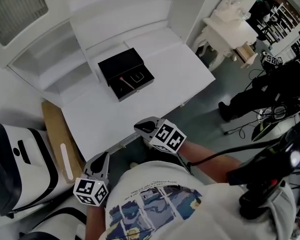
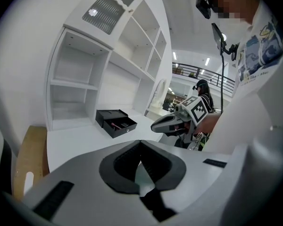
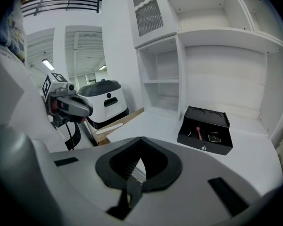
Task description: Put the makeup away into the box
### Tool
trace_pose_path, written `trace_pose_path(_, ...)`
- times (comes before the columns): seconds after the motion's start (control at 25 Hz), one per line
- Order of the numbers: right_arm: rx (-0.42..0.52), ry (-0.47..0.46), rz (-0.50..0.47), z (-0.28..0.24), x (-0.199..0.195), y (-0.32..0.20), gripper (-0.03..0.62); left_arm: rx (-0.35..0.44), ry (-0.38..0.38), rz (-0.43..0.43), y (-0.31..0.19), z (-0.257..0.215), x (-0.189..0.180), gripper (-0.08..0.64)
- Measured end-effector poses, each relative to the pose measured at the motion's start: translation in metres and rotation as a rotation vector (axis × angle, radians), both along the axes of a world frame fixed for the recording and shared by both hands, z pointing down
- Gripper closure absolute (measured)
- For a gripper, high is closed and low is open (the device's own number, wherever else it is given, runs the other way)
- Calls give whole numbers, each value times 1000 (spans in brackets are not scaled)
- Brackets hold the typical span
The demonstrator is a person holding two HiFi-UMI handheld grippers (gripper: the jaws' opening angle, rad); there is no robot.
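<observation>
Left gripper (image 2: 140, 146) and right gripper (image 3: 140, 143): jaws together, nothing held, near the desk (image 1: 115, 119) front edge, well apart from the black box (image 1: 121, 63). Pink makeup stick (image 1: 124, 82) and compact (image 1: 138, 77) lie inside. Box judged light, rigid, slippery; grip open lid by its edge

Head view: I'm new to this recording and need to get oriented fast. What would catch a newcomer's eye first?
The open black rectangular box stands out on the white desk, upper centre, with a slim pinkish-red stick lying inside. Lower down, near the desk's front edge, the left gripper and right gripper, each bearing a black-and-white marker cube, have their jaws together and empty.
</observation>
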State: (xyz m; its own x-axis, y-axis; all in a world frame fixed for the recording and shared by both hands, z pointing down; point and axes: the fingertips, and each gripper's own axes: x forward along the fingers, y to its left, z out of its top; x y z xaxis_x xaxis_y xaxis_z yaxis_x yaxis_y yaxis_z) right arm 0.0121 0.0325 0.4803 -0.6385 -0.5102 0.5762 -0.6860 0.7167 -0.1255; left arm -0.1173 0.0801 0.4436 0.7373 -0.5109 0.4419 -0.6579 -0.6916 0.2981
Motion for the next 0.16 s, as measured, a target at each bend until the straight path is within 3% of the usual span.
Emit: trace_pose_path(0.16,-2,1,-8,3,-10,4,568,-4,2,-6,3,4,-9,546)
